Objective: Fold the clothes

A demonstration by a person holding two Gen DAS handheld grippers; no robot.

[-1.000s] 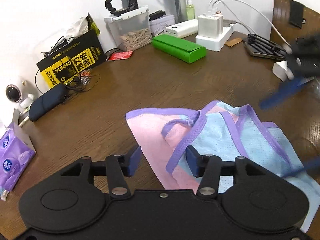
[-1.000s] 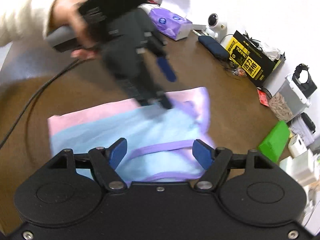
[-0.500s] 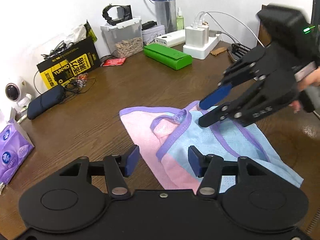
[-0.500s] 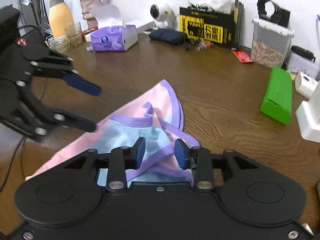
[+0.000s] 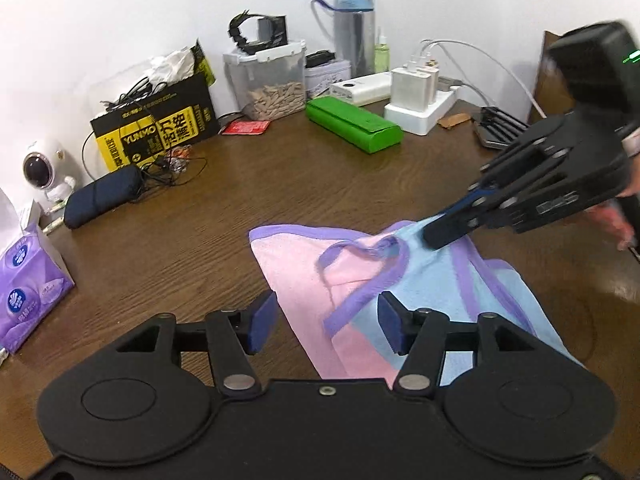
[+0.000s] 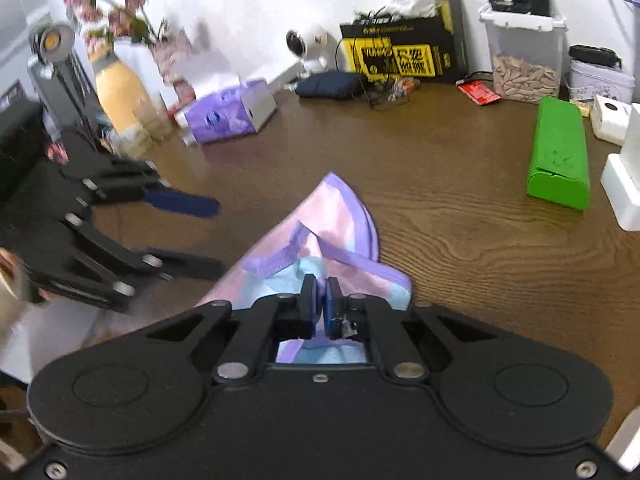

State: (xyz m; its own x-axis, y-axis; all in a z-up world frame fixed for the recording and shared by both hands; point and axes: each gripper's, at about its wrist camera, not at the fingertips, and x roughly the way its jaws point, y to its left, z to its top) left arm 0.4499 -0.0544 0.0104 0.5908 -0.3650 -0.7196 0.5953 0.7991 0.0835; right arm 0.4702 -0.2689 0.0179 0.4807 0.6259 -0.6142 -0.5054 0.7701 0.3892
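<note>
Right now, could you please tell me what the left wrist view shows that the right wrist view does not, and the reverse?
Only the left wrist view shows the water bottle, the white charging block and the right tool from outside, shut on the garment.

Only the right wrist view shows the yellow vase, the flowers and the left tool from outside, open beside the cloth.

Both show the garment, the green case, the tissue pack, the yellow-black box and the wooden table.

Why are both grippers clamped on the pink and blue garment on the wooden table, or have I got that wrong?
Only the right gripper is clamped on the garment, as the right wrist view shows. The left gripper stands open above it, gripping nothing, in the left wrist view.
</note>
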